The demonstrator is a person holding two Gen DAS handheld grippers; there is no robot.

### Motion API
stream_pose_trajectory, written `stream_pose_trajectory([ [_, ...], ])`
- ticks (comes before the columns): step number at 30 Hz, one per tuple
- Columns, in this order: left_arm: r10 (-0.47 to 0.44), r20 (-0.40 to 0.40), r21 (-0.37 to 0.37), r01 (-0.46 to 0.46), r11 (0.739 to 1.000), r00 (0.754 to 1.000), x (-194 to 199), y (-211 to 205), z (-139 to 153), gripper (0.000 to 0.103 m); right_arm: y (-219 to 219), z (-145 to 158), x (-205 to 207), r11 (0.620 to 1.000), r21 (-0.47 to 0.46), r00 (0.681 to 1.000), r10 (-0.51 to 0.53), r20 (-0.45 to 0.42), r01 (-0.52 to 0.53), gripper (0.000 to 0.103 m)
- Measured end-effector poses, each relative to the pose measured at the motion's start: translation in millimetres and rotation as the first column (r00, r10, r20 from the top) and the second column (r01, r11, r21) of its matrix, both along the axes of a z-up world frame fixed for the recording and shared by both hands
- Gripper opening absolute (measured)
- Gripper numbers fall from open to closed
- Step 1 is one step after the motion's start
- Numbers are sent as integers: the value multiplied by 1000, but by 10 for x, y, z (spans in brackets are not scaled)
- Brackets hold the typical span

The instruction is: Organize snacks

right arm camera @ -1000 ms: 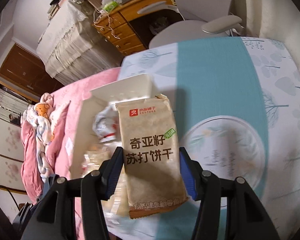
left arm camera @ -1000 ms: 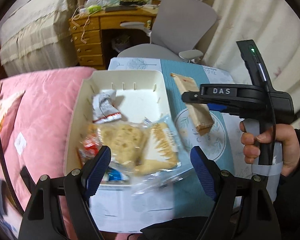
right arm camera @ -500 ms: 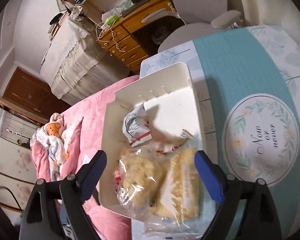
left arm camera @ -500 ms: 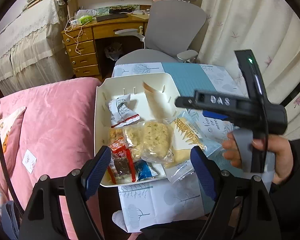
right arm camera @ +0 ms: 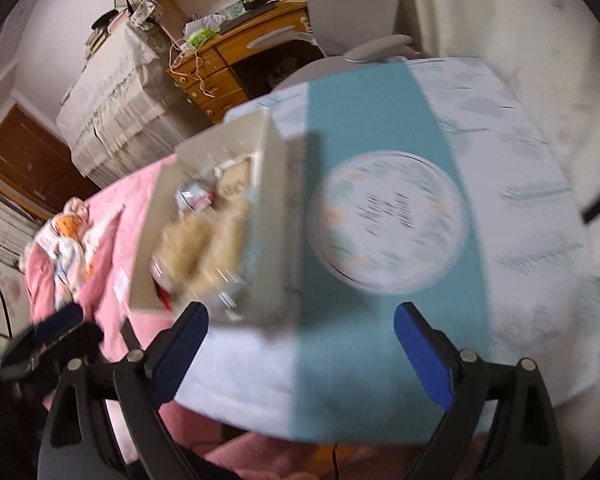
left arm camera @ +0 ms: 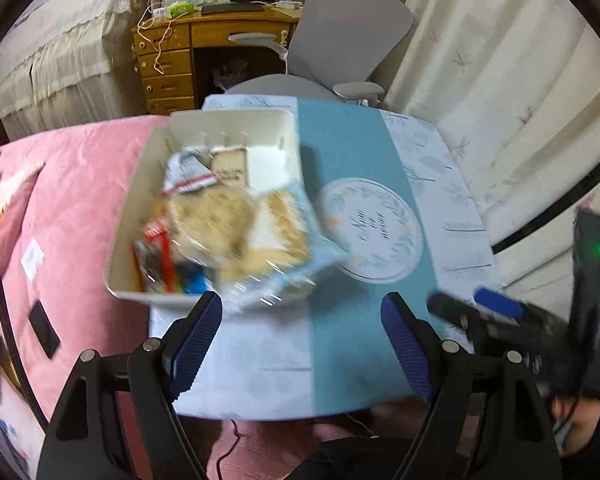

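Note:
A white bin (left arm camera: 140, 184) stands on the table's left part, at the edge of the pink quilt. A brown cracker packet (left arm camera: 230, 166) leans at its back, beside a silver-and-red packet (left arm camera: 188, 174). Clear bags of biscuits (left arm camera: 224, 220) fill the bin's front and spill over its right rim, with small red packets (left arm camera: 156, 252) at the near left. My left gripper (left arm camera: 300, 312) is open over the table's near edge, holding nothing. My right gripper (right arm camera: 302, 316) is opening wide with nothing between its fingers, to the right of the bin (right arm camera: 272, 184). The picture is blurred by motion.
A teal runner (left arm camera: 352, 152) with a round printed emblem (left arm camera: 374, 232) crosses the white tablecloth. A pink quilt (left arm camera: 68, 208) lies left of the table. A grey office chair (left arm camera: 340, 40) and a wooden desk (left arm camera: 168, 68) stand behind. Curtains (left arm camera: 500, 80) hang on the right.
The right gripper let go of the brown cracker packet, which now sits in the bin, then opened wide and drew back to the near right. The left gripper shifted, so the bin moved in its view.

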State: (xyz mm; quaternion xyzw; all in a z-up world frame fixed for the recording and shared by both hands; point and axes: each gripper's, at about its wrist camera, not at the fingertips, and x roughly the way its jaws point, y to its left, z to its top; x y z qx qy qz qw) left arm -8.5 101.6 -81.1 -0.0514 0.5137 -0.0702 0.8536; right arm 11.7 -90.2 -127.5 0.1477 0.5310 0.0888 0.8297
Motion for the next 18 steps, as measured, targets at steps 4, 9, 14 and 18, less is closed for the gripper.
stream_pose_trajectory([
  [4,4,7,-3,-4,1000,1000,-194,-361,12,81,-395,36,-437,998,-56,1000,1,-10,-1,99],
  [9,14,48,15,-15,1000,999,-421,-611,155,81,-859,159,-833,997,-65,999,-34,-22,32,100],
  [14,44,103,69,-51,996,994,-573,-690,408,81,-985,408,-948,999,9,999,-45,5,45,101],
  [18,82,126,56,-90,994,989,-674,-670,597,88,-860,672,-1053,1000,-18,998,13,56,-12,101],
])
